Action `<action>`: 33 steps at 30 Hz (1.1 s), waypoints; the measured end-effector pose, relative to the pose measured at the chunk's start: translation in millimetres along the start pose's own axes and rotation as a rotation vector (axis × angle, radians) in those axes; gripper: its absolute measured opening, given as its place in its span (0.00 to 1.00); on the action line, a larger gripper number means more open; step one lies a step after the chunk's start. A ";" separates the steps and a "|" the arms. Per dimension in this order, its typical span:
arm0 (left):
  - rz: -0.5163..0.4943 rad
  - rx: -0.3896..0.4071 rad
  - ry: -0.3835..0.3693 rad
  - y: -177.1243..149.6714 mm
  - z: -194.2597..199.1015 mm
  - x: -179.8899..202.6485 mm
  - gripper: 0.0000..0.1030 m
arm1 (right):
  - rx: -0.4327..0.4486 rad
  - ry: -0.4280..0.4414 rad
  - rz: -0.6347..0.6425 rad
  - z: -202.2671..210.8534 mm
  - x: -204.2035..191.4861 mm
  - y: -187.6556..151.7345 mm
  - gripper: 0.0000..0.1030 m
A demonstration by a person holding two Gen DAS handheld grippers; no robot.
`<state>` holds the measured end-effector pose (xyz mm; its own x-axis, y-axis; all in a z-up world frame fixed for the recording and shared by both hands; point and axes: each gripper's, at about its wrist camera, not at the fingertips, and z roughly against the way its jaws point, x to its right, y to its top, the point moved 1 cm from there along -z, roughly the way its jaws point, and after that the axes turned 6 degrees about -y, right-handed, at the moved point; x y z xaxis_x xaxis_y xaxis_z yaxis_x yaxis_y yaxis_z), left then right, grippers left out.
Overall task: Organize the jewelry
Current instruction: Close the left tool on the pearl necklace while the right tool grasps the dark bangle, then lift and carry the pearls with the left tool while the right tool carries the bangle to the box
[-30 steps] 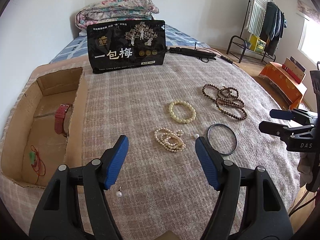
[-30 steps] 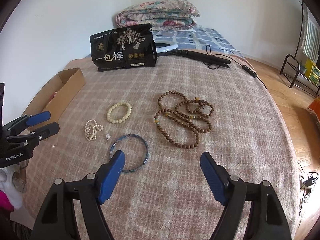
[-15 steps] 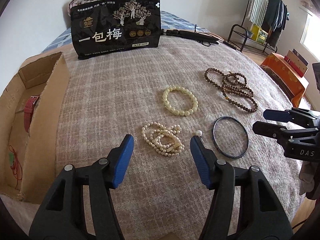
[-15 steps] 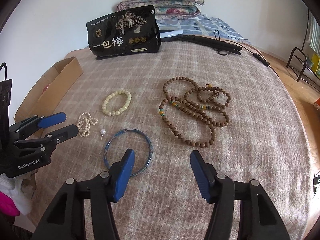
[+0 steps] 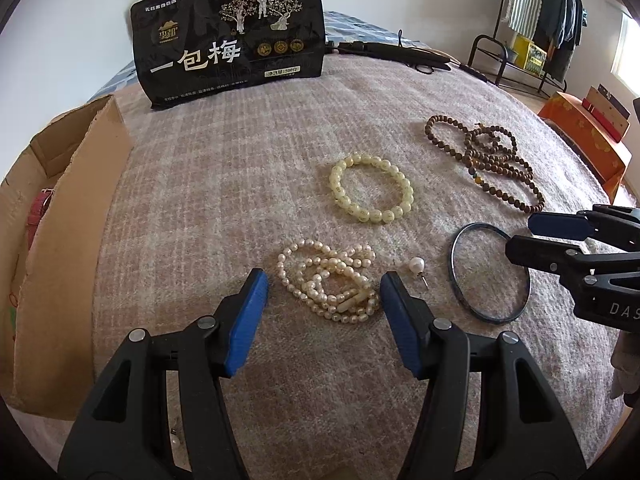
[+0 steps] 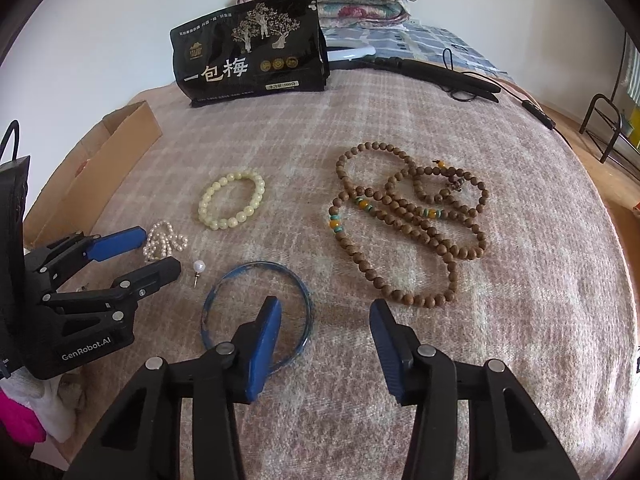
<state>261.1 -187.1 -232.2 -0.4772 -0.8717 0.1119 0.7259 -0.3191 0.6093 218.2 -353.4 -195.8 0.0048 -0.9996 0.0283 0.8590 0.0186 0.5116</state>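
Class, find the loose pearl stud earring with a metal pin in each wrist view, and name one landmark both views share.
Left wrist view: the pearl stud earring lies right of centre, just beyond the left gripper, between the heaped pearl strand and the thin blue bangle.
Right wrist view: the earring lies left of centre, beside the left gripper.
Shared landmark: the black snack bag.

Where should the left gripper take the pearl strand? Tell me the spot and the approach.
Grip the pearl strand across its bunched middle, coming straight down from above. It lies heaped flat on the blanket, so the overlapping loops give the most to pinch. The left gripper is open and already straddles it.
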 end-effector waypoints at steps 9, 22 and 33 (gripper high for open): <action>0.016 0.003 -0.005 0.6 -1.0 -4.1 0.30 | -0.016 -0.017 0.037 -8.7 -11.5 0.4 0.26; 0.050 0.021 -0.049 0.6 8.3 -9.3 0.09 | 0.002 0.022 0.018 -2.6 -12.1 -0.8 0.01; 0.063 0.077 -0.069 -0.7 41.3 -6.8 0.08 | 0.060 0.037 0.014 30.2 -15.2 1.0 0.01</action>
<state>243.3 -165.6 -201.0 -0.4669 -0.8605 0.2039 0.7162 -0.2327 0.6580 203.5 -337.5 -169.8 0.0363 -0.9993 0.0040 0.8267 0.0322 0.5617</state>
